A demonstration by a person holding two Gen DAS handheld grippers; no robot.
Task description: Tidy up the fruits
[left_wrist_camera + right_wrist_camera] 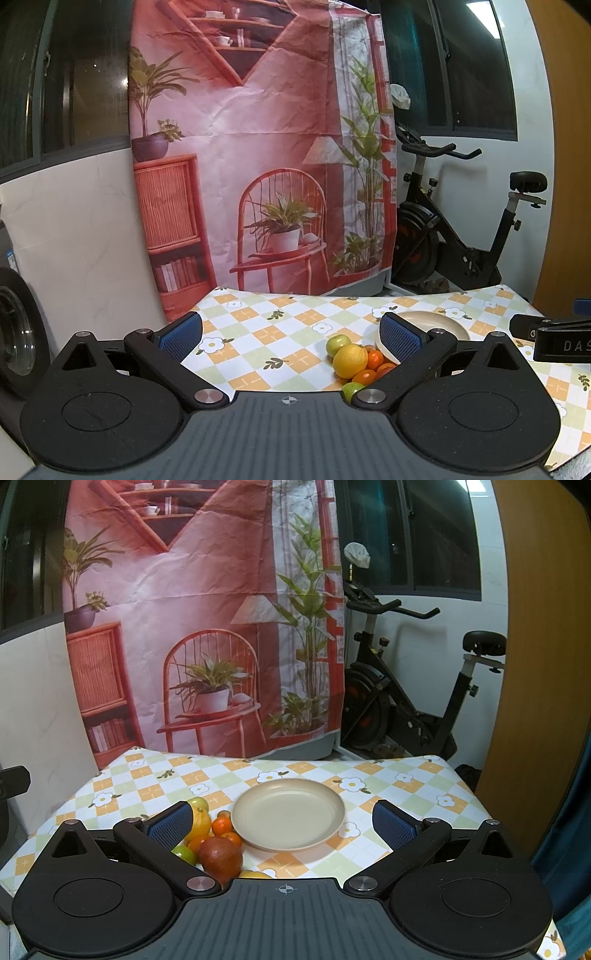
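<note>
A beige plate (288, 814) lies empty on the checkered tablecloth, and its rim (436, 321) shows behind my left gripper's right finger. Just left of it sits a heap of fruit: a red apple (221, 858), a yellow fruit (350, 360), green fruits (338, 343) and small oranges (222, 825). My right gripper (282, 827) is open, held above the table's near side with the plate between its fingers in view. My left gripper (291, 338) is also open, with the fruit heap near its right finger. Neither holds anything.
The table (424, 790) stands before a printed backdrop cloth (207, 620). An exercise bike (413, 698) stands behind the table at the right. A wooden panel (546, 664) borders the right side. A washing machine (18, 332) is at far left. The right gripper's body (554, 339) shows in the left wrist view.
</note>
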